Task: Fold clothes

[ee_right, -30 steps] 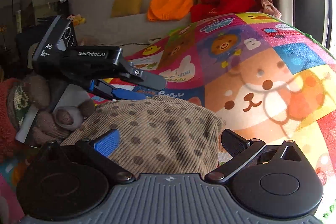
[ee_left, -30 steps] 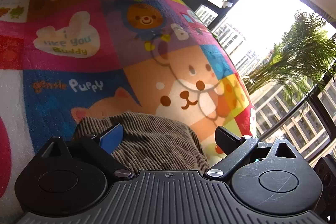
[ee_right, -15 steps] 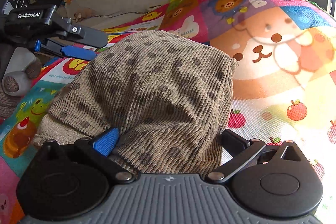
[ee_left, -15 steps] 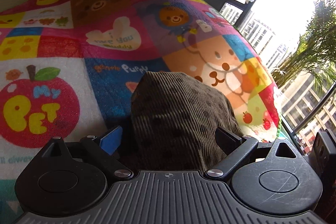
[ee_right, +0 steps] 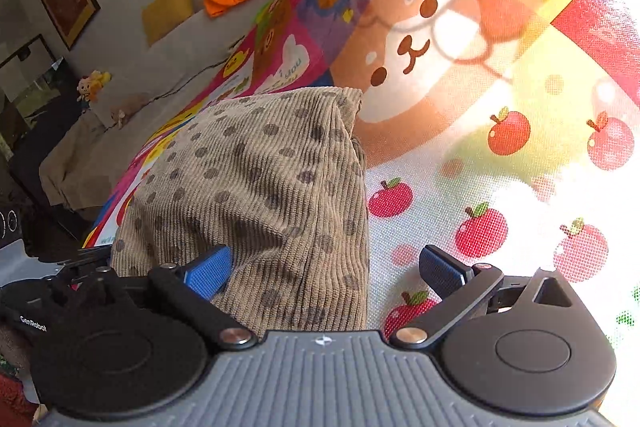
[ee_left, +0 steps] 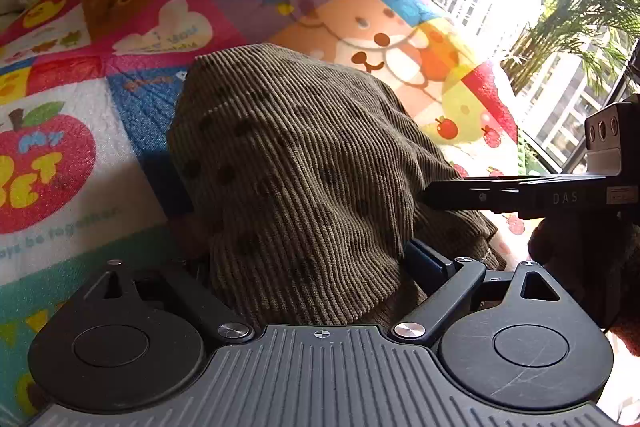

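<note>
While both grippers' jaws, just closing, stand spread around corduroy garment [ee_left: 304, 163], shallow bite risks slipped, lopsided fold

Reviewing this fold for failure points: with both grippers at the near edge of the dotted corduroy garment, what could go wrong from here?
1. The right gripper has only the garment's right edge between its just-closing jaws; it may grab too little cloth.
2. The left gripper is buried under bunched fabric, so it could pinch several layers.
3. The play mat lies directly beneath and might get caught too.
</note>
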{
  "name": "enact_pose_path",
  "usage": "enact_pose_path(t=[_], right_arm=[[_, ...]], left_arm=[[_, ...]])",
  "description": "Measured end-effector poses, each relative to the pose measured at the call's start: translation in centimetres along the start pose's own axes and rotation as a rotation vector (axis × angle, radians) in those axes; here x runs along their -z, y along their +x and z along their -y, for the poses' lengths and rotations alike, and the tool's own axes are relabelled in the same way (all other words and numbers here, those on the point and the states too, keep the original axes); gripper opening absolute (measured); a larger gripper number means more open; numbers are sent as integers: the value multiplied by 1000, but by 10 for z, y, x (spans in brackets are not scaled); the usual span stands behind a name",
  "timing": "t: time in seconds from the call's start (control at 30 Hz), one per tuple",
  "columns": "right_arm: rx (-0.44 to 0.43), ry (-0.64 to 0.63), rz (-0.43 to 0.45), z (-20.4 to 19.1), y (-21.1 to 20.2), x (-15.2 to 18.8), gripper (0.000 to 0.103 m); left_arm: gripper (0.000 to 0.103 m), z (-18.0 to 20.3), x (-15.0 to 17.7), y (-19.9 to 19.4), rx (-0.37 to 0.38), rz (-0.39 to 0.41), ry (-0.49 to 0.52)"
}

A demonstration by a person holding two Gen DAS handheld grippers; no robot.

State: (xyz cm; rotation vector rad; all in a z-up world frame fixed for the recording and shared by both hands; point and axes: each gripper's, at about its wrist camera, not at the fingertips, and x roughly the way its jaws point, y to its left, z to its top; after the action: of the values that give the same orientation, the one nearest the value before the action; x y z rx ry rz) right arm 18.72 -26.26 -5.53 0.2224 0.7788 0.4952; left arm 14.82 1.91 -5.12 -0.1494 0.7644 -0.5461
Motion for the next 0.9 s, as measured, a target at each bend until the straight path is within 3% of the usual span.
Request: enact_pose_path(t=[0.07,0.13,0.3,0.5,0.6,0.67,0.77,0.9], right_arm=[[-33,-42,-12,-9,6,0,81],[-48,-83,-21,-20,17,-7,77],[-61,-207,-2,-46,53,-33,69],[-66,-322,48,-70,115,-81,69],[-60,-398,74,-76,145,-103,71],[-54,-397,67,-68,155,-115,80],[-28,-402,75,-52,144,-121,84],[76,-438,116,-39,118,-116,86]], left_arm=[[81,-9,-4,0,21,3,-43],[75,-18,-11,2,32,0,-66],[74,-46,-38,10,-42,37,-42],[72,-100,-79,17,-151,109,-44],[73,-113,-89,24,-172,99,-9],[75,-111,-92,10,-153,108,29],[81,-105,-96,-16,-119,136,96],[87,-108,-123,-49,-50,261,115]])
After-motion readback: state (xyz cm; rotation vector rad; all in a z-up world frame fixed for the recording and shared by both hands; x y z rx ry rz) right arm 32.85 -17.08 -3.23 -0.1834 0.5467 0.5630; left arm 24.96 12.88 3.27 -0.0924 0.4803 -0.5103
